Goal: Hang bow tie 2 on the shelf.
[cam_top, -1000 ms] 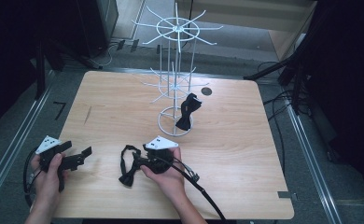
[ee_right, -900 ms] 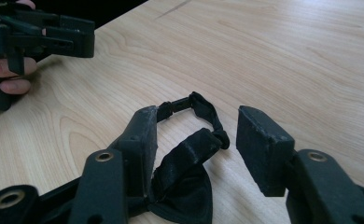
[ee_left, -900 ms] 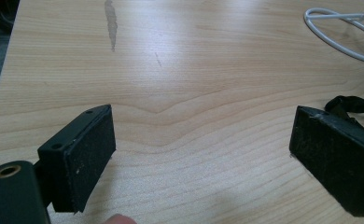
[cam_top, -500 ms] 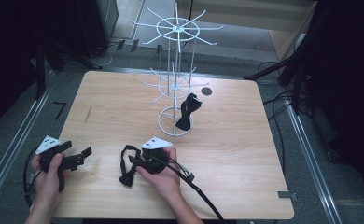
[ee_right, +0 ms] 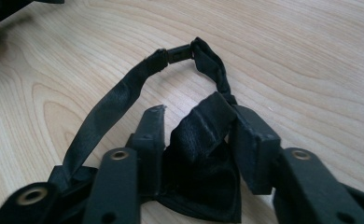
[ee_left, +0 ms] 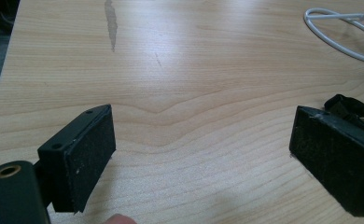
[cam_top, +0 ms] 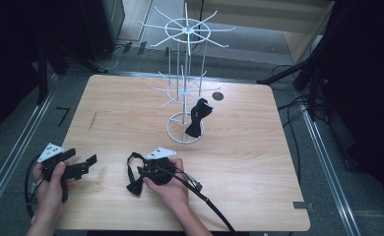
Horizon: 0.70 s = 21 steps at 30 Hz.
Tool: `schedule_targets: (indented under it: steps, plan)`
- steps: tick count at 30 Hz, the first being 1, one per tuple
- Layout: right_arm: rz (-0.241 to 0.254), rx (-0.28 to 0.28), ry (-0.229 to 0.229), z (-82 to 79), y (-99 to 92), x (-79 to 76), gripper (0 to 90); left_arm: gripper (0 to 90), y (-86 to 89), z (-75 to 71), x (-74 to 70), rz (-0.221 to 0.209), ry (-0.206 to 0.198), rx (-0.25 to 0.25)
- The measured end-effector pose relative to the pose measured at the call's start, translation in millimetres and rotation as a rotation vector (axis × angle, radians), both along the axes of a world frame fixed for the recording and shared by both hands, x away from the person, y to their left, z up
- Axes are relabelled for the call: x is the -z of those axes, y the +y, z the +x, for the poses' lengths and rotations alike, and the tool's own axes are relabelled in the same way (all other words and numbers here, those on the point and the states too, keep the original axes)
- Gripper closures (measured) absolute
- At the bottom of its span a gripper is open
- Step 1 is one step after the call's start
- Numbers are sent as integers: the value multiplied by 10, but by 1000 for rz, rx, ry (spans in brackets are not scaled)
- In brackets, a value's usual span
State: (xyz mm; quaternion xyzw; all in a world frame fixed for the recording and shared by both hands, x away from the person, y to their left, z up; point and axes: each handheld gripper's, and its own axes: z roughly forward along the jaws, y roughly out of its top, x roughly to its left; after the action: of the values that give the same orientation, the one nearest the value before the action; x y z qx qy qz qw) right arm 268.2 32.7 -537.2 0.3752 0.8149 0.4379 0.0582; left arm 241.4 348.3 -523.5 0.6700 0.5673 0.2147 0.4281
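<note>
A black bow tie (cam_top: 135,186) with its strap loop lies on the wooden table (cam_top: 239,147) near the front edge. My right gripper (cam_top: 148,176) sits over it. In the right gripper view the bow's fabric (ee_right: 196,177) is bunched between the two pads (ee_right: 252,135), and the right gripper (ee_right: 199,112) is shut on it; its jaws have just been closing. The strap with its clasp (ee_right: 178,53) arcs out ahead on the wood. My left gripper (cam_top: 81,157) rests at the front left, open (ee_left: 203,116) with bare wood between its jaws. The strap (ee_left: 350,105) peeks past its right pad.
A white wire display rack (cam_top: 182,73) stands at the table's middle back, its ring base (ee_left: 339,42) on the wood. A second black bow tie (cam_top: 197,117) hangs from a low arm. A small dark disc (cam_top: 217,96) lies behind the rack.
The right gripper has edged slightly left over the bow tie and its jaws have drawn in on the fabric. The left gripper has stayed put.
</note>
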Motion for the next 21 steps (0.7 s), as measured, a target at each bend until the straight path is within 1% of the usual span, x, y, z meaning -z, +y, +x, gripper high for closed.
schedule_targets:
  steps: [3, 5, 7, 10, 17, 21]
  plan:
    - [-2, -10, 1, 5, -7, 0, 654, 77, 0, 0, 0, 0, 0, 0]
    - [-9, -15, -7, 3, -11, 1, 708, 77, 0, 0, 0, 1, 0, 0]
    - [-5, -19, -6, -8, -19, -7, 779, 77, 0, 0, 0, 0, 0, 0]
    - [-5, -27, -17, -14, -32, -14, 842, 77, 0, 0, 0, 0, 0, 0]
    - [-9, -14, -49, -36, -47, -25, 872, 77, 6, 0, -1, 1, 3, 2]
    - [5, 1, -69, -41, -77, -53, 873, 77, 6, 0, -1, 0, 3, 2]
